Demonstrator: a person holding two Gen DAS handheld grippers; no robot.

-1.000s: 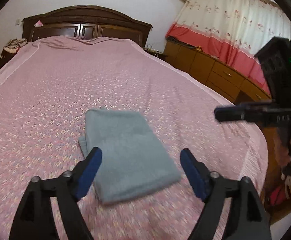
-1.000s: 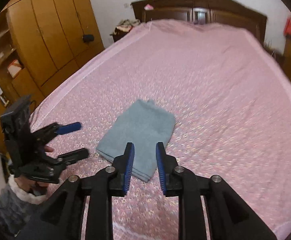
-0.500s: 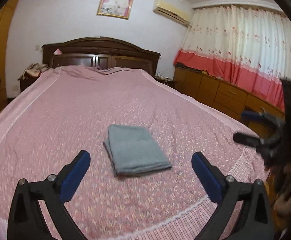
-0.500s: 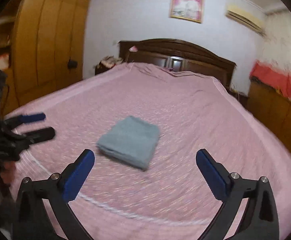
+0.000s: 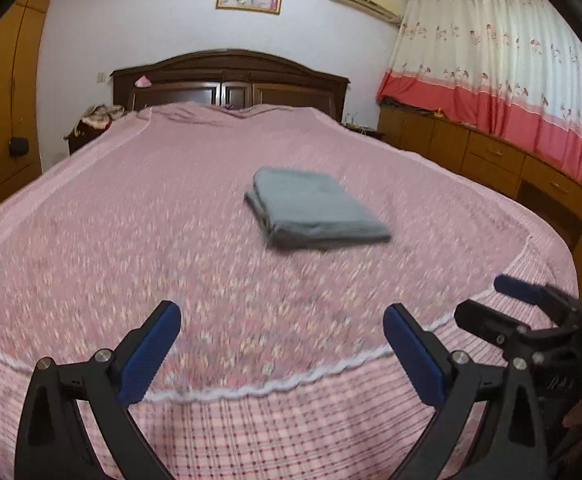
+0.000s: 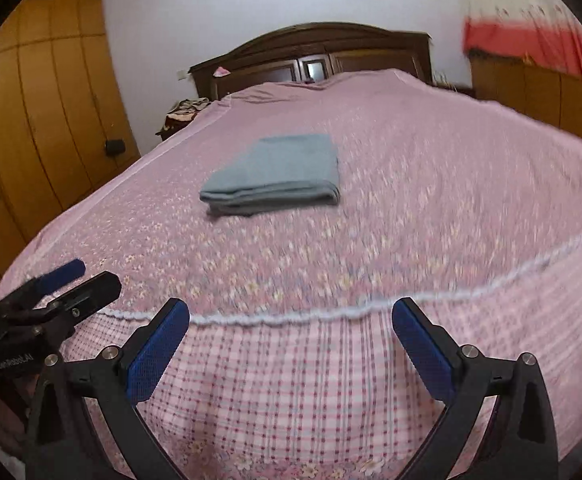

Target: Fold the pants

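Observation:
The grey-blue pants [image 5: 315,208] lie folded into a flat rectangle on the pink flowered bedspread [image 5: 131,220], near the middle of the bed. They show in the right wrist view too, pants [image 6: 279,174]. My left gripper [image 5: 281,326] stands open and empty over the foot of the bed, well short of the pants. My right gripper [image 6: 291,320] is also open and empty above the bed's foot edge. Each gripper appears in the other's view: the right gripper [image 5: 503,304] at the right edge, the left gripper [image 6: 75,280] at the left edge.
A dark wooden headboard [image 5: 227,80] closes the far end of the bed. Wooden wardrobes [image 6: 43,112] line the left wall. Low cabinets [image 5: 491,156] under red and cream curtains [image 5: 503,76] run along the right. A bedside stand with clothes [image 5: 95,120] sits by the headboard.
Both grippers pulled back from the folded pants towards the foot of the bed and sank lower. The right gripper's jaws went from nearly shut to wide open; the left opened a little wider.

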